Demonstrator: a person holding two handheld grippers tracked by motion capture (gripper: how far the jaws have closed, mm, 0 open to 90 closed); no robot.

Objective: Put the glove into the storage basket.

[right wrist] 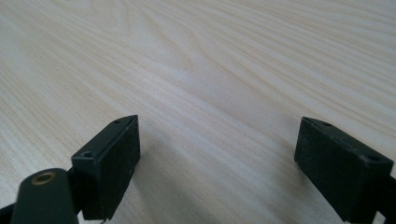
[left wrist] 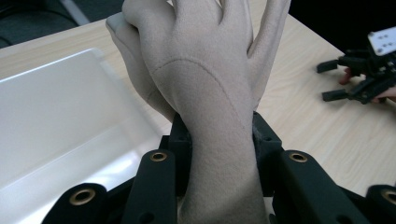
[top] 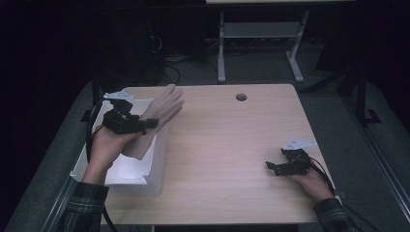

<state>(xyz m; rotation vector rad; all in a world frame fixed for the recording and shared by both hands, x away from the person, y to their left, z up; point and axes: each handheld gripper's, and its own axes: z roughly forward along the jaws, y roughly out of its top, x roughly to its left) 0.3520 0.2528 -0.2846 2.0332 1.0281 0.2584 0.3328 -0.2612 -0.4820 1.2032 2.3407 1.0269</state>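
Grip on the beige fabric-covered mannequin hand point(left wrist: 205, 88) is taken at its wrist: the left gripper point(left wrist: 215, 140) has both black jaws pressed against the narrow cuff, one on each side. In the high view the beige hand point(top: 157, 121) hangs in the air over the right wall of the white open plastic bin point(top: 150, 176), fingers pointing toward the far side of the pale wooden table point(top: 232, 145), cuff end over the bin's interior. The left gripper point(top: 145, 123) holds it near mid-length.

Risks, as judged:
- Soft, smooth covering at the wrist may let the piece slide or twist between the jaws, since the heavier palm overhangs the hold.
- A drop here would likely strike the bin wall and could tip or shift the bin, which sits at the table's left edge.
- Low passage across the wall could snag the cuff.

The right gripper point(top: 283, 166) rests on the table well apart, jaws spread and empty point(right wrist: 217, 154), so it offers no backup support.
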